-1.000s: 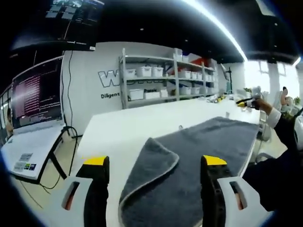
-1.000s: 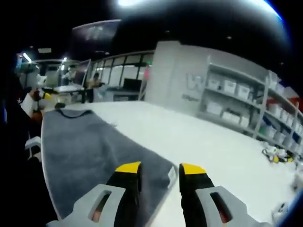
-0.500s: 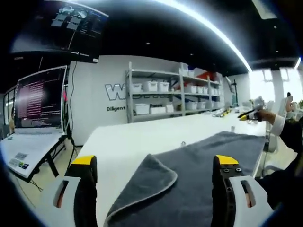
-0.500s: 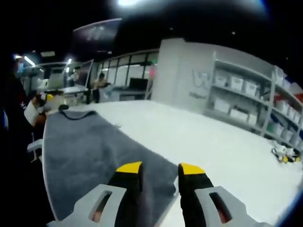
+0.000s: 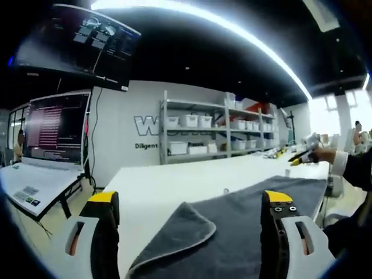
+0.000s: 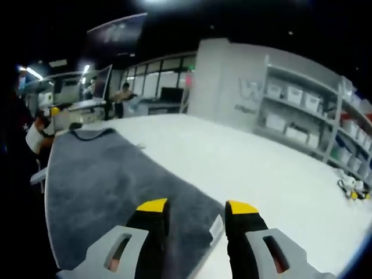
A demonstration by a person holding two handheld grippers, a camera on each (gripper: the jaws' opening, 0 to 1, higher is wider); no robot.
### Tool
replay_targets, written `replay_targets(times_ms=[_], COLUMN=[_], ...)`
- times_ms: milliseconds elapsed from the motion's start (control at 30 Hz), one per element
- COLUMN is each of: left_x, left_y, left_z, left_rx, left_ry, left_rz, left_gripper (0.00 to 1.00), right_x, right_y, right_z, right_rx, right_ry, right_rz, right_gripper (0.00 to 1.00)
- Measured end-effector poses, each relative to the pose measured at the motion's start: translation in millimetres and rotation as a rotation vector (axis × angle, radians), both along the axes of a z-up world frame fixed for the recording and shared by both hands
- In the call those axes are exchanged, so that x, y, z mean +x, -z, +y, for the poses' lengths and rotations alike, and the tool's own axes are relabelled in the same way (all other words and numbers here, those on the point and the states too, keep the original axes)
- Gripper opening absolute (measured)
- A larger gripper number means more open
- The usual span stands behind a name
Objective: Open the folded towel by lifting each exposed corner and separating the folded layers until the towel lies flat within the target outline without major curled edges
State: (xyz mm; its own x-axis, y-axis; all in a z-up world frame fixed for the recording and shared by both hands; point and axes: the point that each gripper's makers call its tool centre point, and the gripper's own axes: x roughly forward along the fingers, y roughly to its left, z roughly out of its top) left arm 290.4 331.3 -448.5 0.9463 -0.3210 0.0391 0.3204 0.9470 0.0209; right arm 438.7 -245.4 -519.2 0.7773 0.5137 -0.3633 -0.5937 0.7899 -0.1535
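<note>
- In the left gripper view we see our left tongs [image 5: 189, 200] with their yellow-tipped jaws spread wide apart, nothing between them but air above the towel [image 5: 244, 226]
- In the right gripper view our right tongs [image 6: 196, 208] stand with jaws apart too, a narrower gap, poised over the towel's near edge, where a small white tag [image 6: 215, 228] sticks out; we cannot tell whether the jaws touch the cloth
- The grey towel lies on the white worktop [image 5: 174, 186], along its edge nearest us; in the left gripper view one corner [image 5: 189, 224] is folded over onto the rest, its pale hem curling up, and the far end also shows a dark curled hem in the right gripper view
- Our right tongs show small in the left gripper view, far right, held by a hand with a white cuff
- Past the worktop we see a metal shelf rack [image 5: 215, 131] holding rows of white bins; what lies in them we cannot make out
- On the wall behind the rack stands large lettering beginning "W", the rest hidden by the shelves, with a smaller line under it starting "Diligen"
- At the left a monitor [image 5: 55, 128] shows pinkish text too small to read, and another screen [image 5: 87, 43] hangs overhead
- Small objects [image 6: 349, 187] sit at the worktop's far right, blurred
</note>
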Motion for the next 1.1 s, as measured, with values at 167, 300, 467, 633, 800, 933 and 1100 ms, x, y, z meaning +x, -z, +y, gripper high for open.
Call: replay_targets(times_ms=[167,300,467,633,800,933,1100], left_x=[-3.4,-5.1,-5.5,-5.4,-6.0,-5.7,-2.9], left_y=[-8.2,-9.1,-9.1,-7.0,-4.1,-0.4,6.5], left_z=[0,-7,-11,-13,-12,-12,-9], left_rx=[0.009,0.018,0.021,0.038,0.054,0.058,0.069], left_ry=[-0.033,-0.020,-0.008,-0.013,-0.019,-0.022,-0.028], left_rz=[-0.037,-0.029,-0.023,-0.011,0.012,0.030,0.050], left_gripper=[1.00,1.00,1.00,1.00,1.00,1.00,0.99], right_x=[10,30,28,32,45,53,54], right_y=[3.6,7.4,14.3,19.4,24.1,30.4,40.0], right_z=[2,2,-2,-3,-8,-9,-9], right_rx=[-0.026,-0.050,-0.062,-0.070,-0.096,-0.100,-0.110], right_ry=[0.011,0.012,0.030,0.040,0.054,0.059,0.068], right_rz=[0.005,0.018,0.040,0.055,0.060,0.077,0.097], right_gripper=[0.27,0.25,0.22,0.18,0.12,0.10,0.08])
